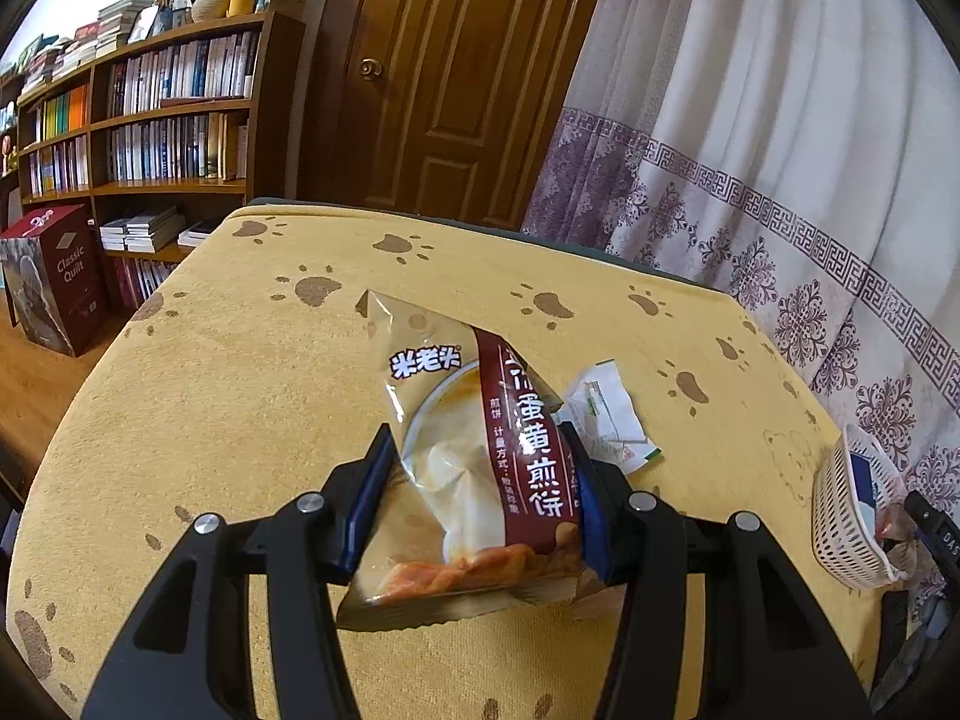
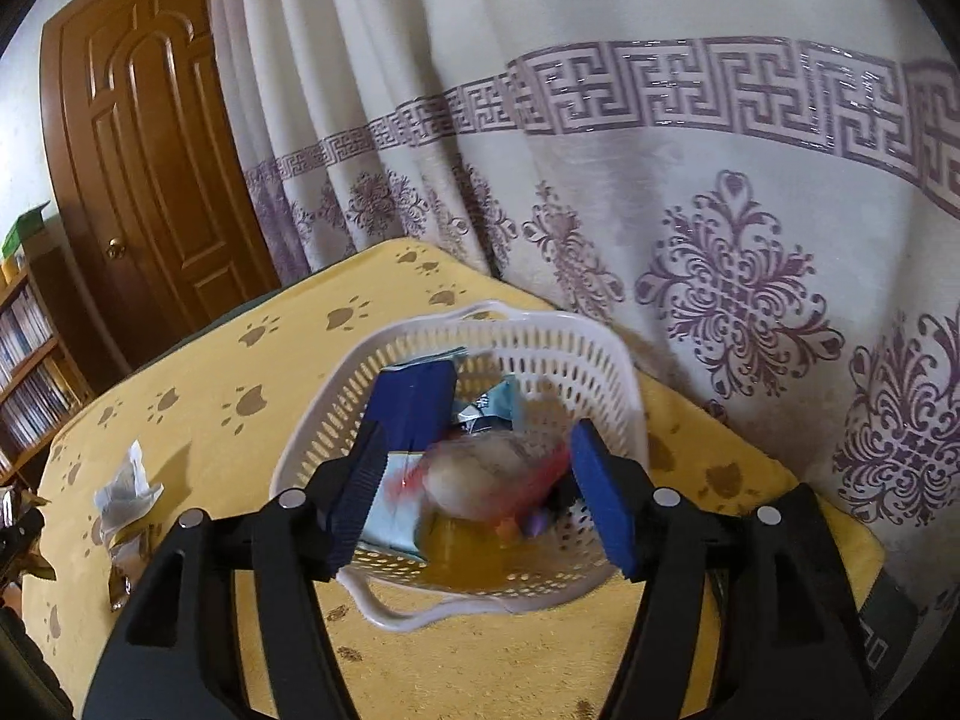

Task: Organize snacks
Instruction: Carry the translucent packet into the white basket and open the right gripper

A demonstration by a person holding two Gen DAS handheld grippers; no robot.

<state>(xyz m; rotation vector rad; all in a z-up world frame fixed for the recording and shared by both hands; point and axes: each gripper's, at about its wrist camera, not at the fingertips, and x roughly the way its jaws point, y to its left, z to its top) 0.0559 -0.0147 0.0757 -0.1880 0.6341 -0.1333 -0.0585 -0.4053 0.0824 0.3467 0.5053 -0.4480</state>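
Over the white basket (image 2: 591, 354), right gripper (image 2: 474, 483) jaws stand apart; a blurred red-edged snack packet (image 2: 492, 480) lies between them, unclamped, so a drop-off. Well left of the basket, left gripper (image 1: 480, 504) clamps the pancake bag (image 1: 474, 456) above the yellow cloth (image 1: 210, 390). Next, I'd guess: right backs off, left carries over. Both angle downward.

Brown door (image 1: 444, 78) beside patterned curtain (image 1: 780, 150); bookshelf (image 1: 150, 120) left; red box (image 1: 60, 276) on floor.
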